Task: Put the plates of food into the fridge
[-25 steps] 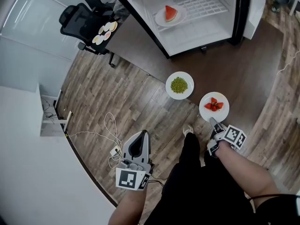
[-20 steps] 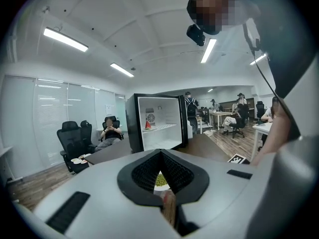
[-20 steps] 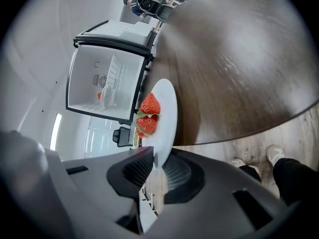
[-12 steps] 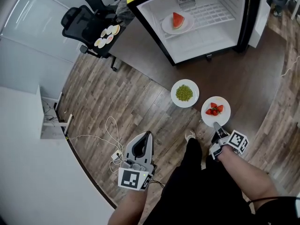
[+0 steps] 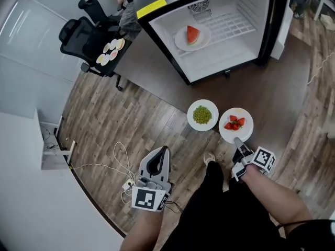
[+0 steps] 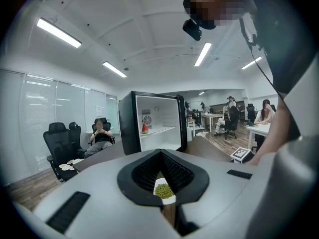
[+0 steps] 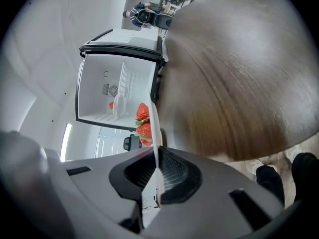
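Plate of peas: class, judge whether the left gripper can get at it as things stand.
Probably yes. Only floor lies between the left gripper and the plate of peas; the plate of strawberries, in the right gripper, is on the far side. The shut jaws must open first.

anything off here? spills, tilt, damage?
No spills or damage. Odd: the white plate of green peas sits on the wooden floor by the person's shoe, food at foot level. The jaws of the right gripper have just closed on the rim of the white plate of strawberries.
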